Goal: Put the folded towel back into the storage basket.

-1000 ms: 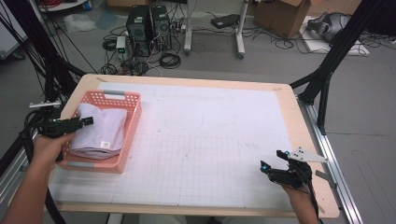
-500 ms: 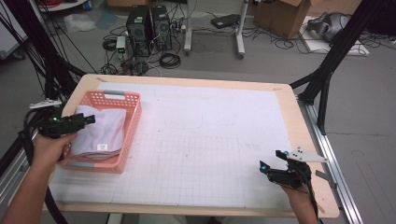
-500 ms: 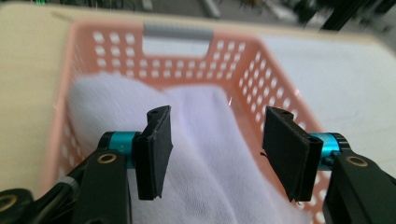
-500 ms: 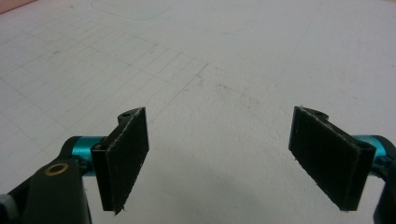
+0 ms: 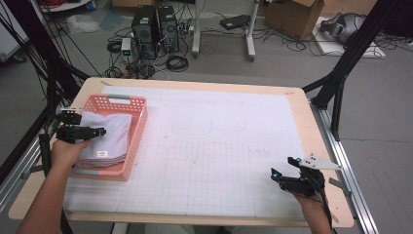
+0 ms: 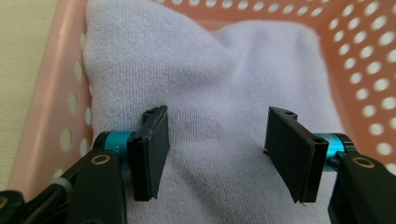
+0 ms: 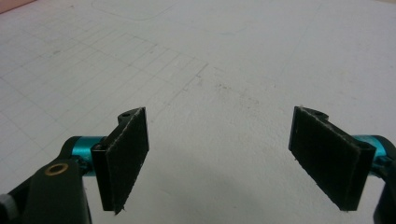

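Note:
A pink plastic basket (image 5: 139,127) stands at the table's left side and holds a stack of folded pale lavender towels (image 5: 109,139). My left gripper (image 5: 99,131) hovers over the basket's left part, pointing right across the towels. In the left gripper view its jaws (image 6: 218,116) stand apart just above the top towel (image 6: 210,70), and the pads do not pinch the cloth. The basket wall (image 6: 369,70) curves round behind. My right gripper (image 5: 283,167) rests low near the table's front right corner, open (image 7: 220,115) over the bare gridded mat.
The white gridded mat (image 5: 219,146) covers the table between basket and right hand. The wooden table edge (image 5: 311,117) runs along the right. Computer towers (image 5: 156,24), cables and black frame legs stand on the floor beyond.
My left gripper has shifted a little over the basket and dipped closer to the towels. The right gripper has kept still.

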